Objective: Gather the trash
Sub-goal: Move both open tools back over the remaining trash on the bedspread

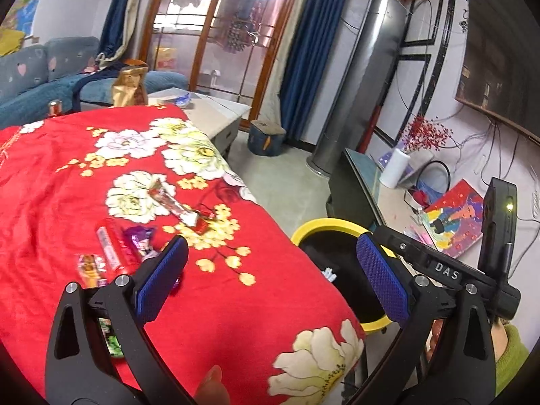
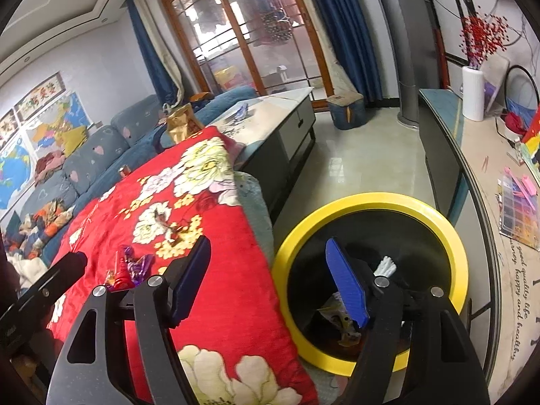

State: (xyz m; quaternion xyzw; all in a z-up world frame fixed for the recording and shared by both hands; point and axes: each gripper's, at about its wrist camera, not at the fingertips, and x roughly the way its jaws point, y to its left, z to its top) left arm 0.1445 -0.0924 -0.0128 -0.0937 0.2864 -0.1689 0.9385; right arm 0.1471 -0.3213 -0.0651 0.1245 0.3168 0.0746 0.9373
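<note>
Several wrappers lie on a red flowered blanket [image 1: 209, 307]: a long silver-red one [image 1: 173, 202], a purple one [image 1: 140, 239], a pink tube-like one [image 1: 109, 246] and an orange one [image 1: 89, 268]. My left gripper [image 1: 270, 273] is open and empty, above the blanket's right edge. A yellow-rimmed black bin [image 2: 371, 202] stands on the floor beside the blanket, with trash inside [image 2: 337, 317]. My right gripper [image 2: 270, 280] is open and empty, over the bin's left rim. The purple wrapper [image 2: 135, 266] also shows in the right wrist view.
A grey coffee table [image 2: 287, 114] stands beyond the blanket, a blue sofa [image 2: 101, 148] to the left. A low cabinet [image 2: 479, 168] with a white vase [image 2: 474, 92] and craft items runs along the right. A blue stool [image 2: 347, 108] and a grey column [image 1: 364, 77] stand further back.
</note>
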